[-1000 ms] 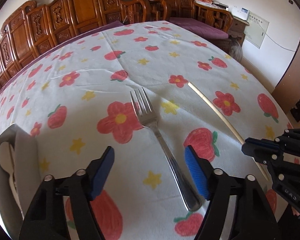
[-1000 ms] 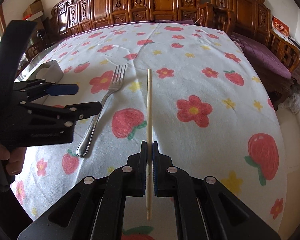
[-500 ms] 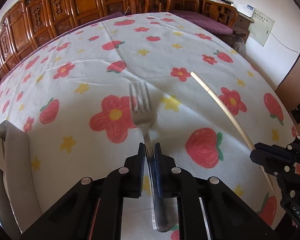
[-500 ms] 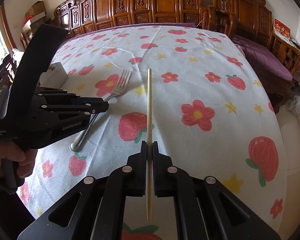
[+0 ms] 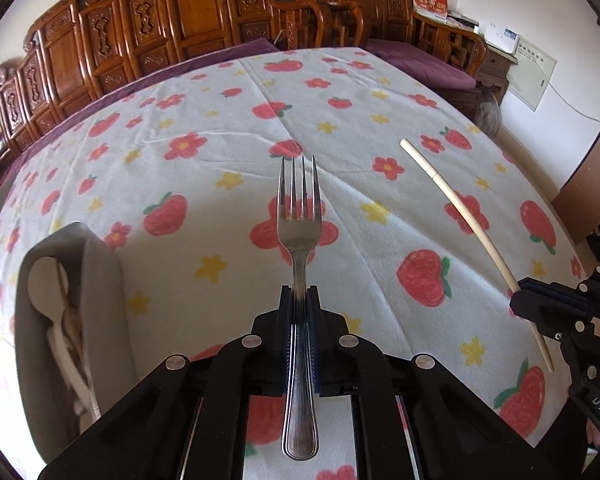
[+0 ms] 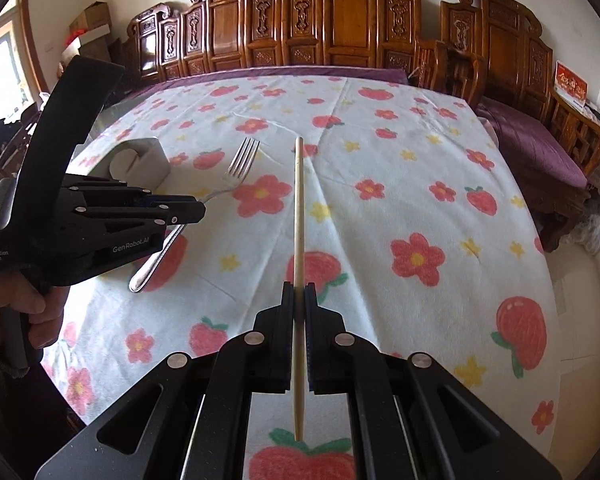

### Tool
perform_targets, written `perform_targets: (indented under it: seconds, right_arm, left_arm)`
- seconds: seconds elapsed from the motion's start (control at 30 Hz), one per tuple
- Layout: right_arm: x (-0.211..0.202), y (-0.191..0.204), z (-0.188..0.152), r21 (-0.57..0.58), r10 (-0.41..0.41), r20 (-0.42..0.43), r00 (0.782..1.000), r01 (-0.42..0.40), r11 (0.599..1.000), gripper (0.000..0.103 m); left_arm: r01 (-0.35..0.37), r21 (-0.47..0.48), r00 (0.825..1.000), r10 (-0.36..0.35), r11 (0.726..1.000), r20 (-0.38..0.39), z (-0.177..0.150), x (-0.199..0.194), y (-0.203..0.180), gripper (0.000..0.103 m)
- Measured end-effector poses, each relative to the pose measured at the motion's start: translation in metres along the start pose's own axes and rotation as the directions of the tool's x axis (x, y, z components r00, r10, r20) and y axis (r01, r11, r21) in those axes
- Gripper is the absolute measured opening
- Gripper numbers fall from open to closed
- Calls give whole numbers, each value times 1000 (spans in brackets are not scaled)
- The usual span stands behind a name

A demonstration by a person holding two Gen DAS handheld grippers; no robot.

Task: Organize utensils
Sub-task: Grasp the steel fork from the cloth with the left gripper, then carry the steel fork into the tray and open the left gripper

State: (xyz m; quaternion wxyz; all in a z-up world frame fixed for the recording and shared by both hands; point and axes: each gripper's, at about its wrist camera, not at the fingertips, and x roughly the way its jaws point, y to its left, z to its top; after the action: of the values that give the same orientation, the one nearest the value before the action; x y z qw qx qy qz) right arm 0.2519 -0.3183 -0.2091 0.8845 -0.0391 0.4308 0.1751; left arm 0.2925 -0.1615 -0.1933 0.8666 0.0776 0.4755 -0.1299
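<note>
Currently | left gripper (image 5: 300,300): pinched fork (image 5: 299,236) handle, tines forward | right gripper (image 6: 299,296): clamped chopstick (image 6: 299,216) | grey utensil holder (image 5: 100,280): on floral tablecloth (image 5: 380,92)

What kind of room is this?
Probably a home's living or dining room: carved wooden chairs line the wall, and a table with a strawberry-print tablecloth holds a grey utensil holder.

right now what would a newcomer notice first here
Two utensils are clamped and held above the strawberry-and-flower tablecloth: the left gripper is shut on a metal fork, tines forward, and the right gripper on a pale chopstick. A grey utensil holder stands at the left beside the fork.
</note>
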Motion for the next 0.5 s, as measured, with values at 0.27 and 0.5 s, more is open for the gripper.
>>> perform_targets:
  seconds: [0.27,0.5]
  right_arm:
    - [-29,30,11,-37,15,55,998,-13,999,6]
    - [-41,52,13,-63,19,74,997,-14,998,6]
  left_arm:
    - [-26,-15,997,27,1000,66,-2,-53,20,6]
    - [-42,-14,993,43,999,107,-8,-88,33,6]
